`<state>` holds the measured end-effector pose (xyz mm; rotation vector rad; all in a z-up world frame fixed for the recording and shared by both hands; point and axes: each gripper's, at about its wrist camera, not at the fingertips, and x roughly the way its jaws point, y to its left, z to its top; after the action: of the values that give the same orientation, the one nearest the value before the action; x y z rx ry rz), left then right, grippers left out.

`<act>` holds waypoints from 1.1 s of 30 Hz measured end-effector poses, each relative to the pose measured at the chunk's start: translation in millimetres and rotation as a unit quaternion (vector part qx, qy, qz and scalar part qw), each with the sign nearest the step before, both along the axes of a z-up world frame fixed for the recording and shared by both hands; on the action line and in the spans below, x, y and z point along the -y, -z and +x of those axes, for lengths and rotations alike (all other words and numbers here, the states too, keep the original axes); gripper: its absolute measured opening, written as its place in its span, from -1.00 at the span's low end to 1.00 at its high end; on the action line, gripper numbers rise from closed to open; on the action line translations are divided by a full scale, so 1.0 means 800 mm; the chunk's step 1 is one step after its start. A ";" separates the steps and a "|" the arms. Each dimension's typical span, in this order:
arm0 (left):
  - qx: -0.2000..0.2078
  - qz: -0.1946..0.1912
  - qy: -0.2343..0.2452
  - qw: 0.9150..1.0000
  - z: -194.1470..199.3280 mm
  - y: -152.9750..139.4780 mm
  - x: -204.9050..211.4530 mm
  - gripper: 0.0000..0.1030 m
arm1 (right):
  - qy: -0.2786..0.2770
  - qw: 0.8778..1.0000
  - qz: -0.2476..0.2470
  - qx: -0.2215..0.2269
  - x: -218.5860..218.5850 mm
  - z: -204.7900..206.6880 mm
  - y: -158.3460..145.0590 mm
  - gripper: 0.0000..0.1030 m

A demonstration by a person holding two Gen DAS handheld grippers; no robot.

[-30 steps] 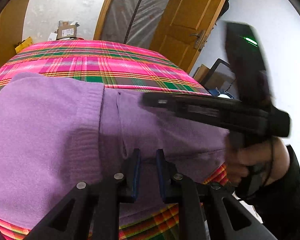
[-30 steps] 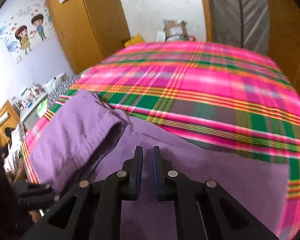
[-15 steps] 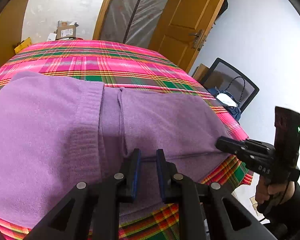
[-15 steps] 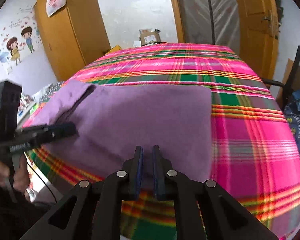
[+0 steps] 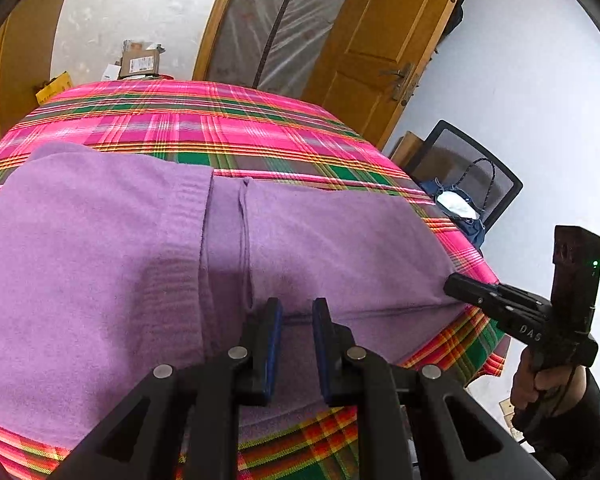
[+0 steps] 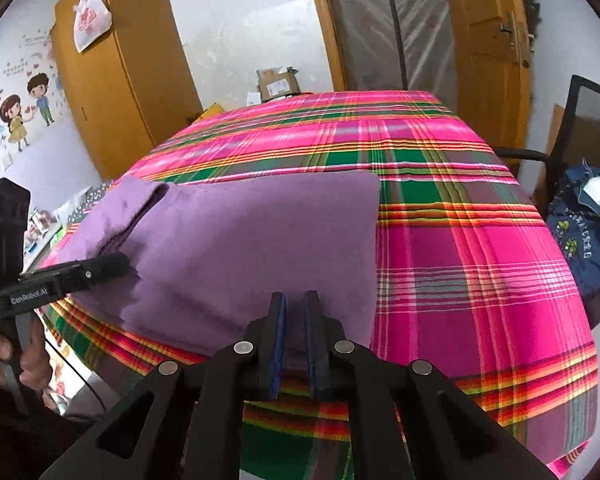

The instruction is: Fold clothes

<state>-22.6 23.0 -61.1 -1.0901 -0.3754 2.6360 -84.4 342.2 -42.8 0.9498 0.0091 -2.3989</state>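
Both wrist views, close, share the purple garment.

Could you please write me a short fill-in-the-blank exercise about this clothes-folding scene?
1. The garment lying on the bed is ____ in colour.
2. The bed cover has a pink and green ____ pattern.
3. Hanging on the wooden wardrobe is a white plastic ____.
4. The right hand-held gripper works at the garment's near edge, on the side toward the ____ holding a blue bag.

Missing words: purple; plaid; bag; chair

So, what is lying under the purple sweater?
Under the purple sweater is the plaid cloth, showing around it. Whatever the cloth covers stays hidden, as do the sweater's folded-under layers.
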 end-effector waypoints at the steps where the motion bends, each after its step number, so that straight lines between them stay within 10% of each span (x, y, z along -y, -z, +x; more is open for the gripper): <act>1: 0.000 0.000 0.000 1.000 0.000 0.000 0.000 -0.69 | 0.002 1.000 -0.002 -0.002 -0.002 0.000 -0.001 -0.85; 33: 0.003 -0.033 -0.007 0.999 -0.016 -0.006 -0.011 -0.69 | 0.045 0.997 -0.054 0.013 -0.006 -0.032 -0.004 -0.80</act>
<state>-35.7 32.0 -56.3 -1.1195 -0.3016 2.6761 -109.7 347.0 -39.6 0.9486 -0.1737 -2.4411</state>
